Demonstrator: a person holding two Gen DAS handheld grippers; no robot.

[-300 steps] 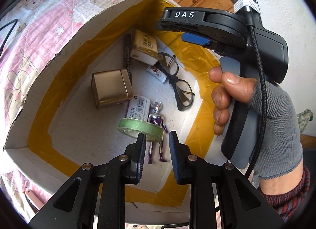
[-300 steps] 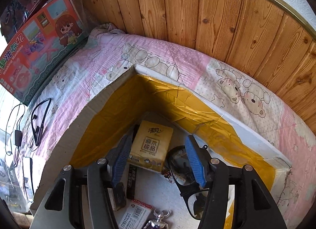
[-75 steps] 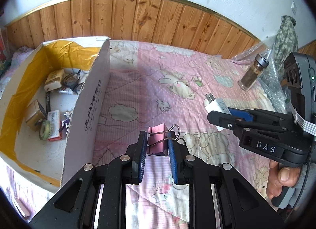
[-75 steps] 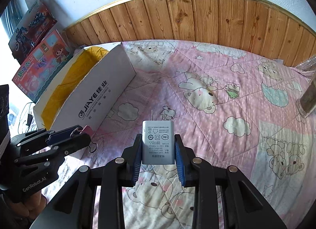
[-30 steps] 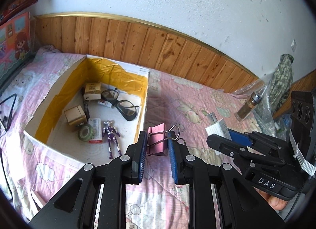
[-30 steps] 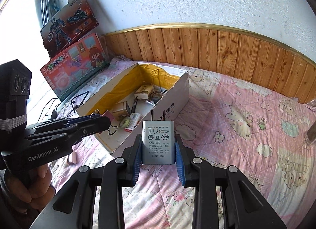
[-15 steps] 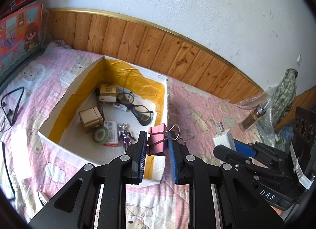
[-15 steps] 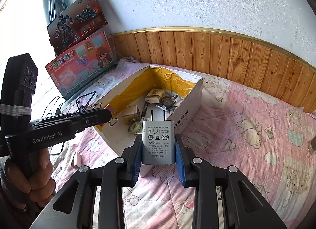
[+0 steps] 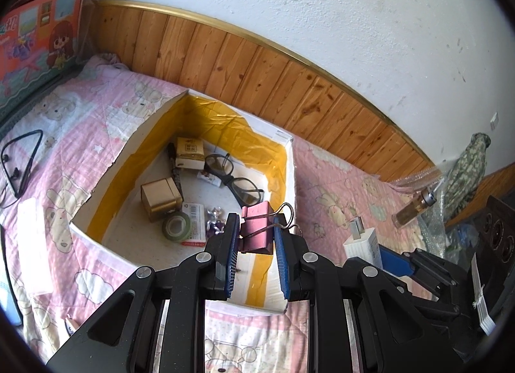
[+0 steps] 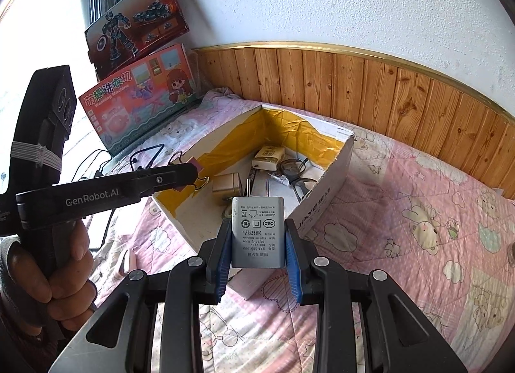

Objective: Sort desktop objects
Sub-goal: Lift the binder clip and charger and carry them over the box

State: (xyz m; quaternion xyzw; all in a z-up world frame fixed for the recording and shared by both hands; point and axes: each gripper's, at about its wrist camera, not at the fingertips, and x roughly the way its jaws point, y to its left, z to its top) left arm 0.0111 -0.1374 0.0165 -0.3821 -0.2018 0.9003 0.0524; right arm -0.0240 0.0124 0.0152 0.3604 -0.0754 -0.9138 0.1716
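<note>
My left gripper (image 9: 256,237) is shut on a pink binder clip (image 9: 257,228), held above the near right corner of an open cardboard box (image 9: 291,173) lined with yellow tape. My right gripper (image 10: 258,244) is shut on a white plug charger (image 10: 258,231), prongs up, short of the box's (image 10: 325,199) near wall. The box holds a tissue pack (image 9: 190,151), glasses (image 9: 238,180), a gold box (image 9: 159,197), a green tape roll (image 9: 176,226) and a small figure (image 9: 215,223). In the left wrist view the right gripper (image 9: 370,249) carries the charger (image 9: 362,241) at the right.
The box lies on a pink quilted bed (image 10: 402,228) against wood panelling (image 9: 257,60). Toy boxes (image 10: 141,96) lean at the far left by a black cable (image 9: 19,157). A small bottle (image 9: 413,210) and bubble wrap sit at the right. A hand (image 10: 61,263) holds the left gripper.
Both grippers have moved toward the box with their loads. The box now sits nearer and under the binder clip in the left wrist view.
</note>
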